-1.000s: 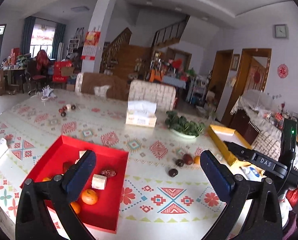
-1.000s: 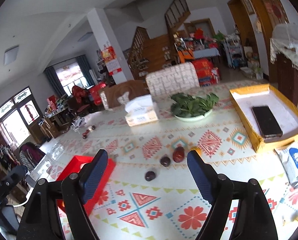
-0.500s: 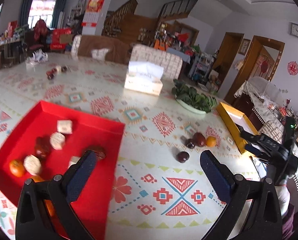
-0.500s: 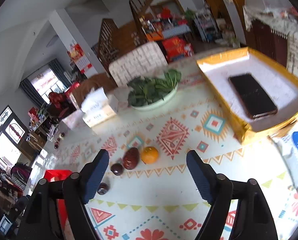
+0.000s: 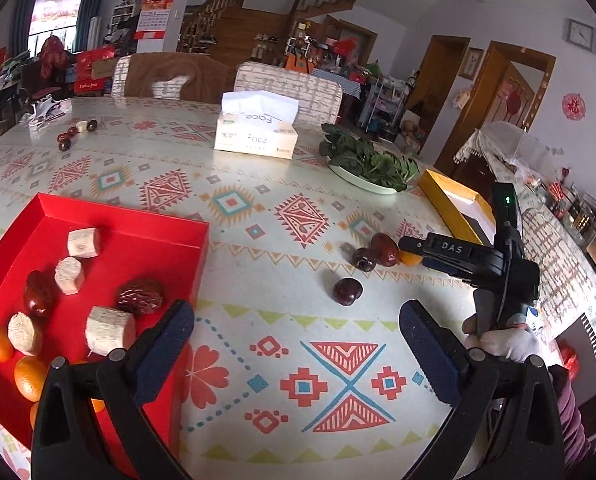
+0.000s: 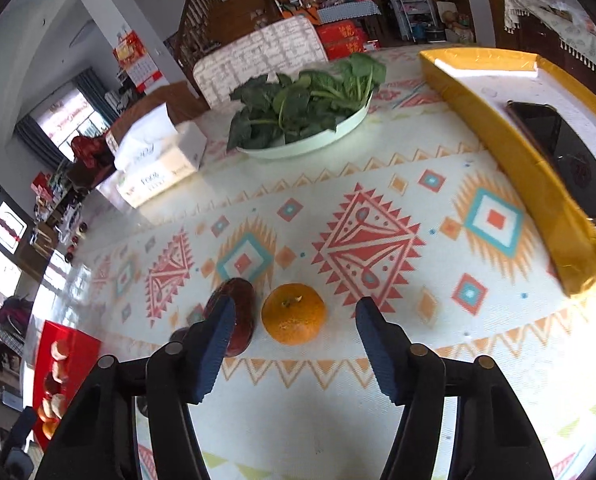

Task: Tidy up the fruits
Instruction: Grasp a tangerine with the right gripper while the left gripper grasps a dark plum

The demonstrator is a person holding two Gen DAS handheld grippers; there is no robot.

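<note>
A patterned table (image 6: 378, 184) holds a red tray (image 5: 145, 248) of fruit at the left and a few loose fruits in the middle. The right gripper (image 6: 291, 314) is the nearer tool: its jaws are closing with an orange (image 6: 293, 314) just ahead between them, not yet pinched, and a dark red fruit (image 6: 239, 300) touching the left finger. The left gripper (image 5: 298, 338) hangs open and empty near the tray's right edge, well left of the orange.

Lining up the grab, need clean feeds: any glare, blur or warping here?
Right wrist view: glare washes out the tablecloth near the tissue box; the yellow tray smears at the edge; the orange is sharp. Left wrist view: evenly lit, fisheye bends the red tray.
</note>
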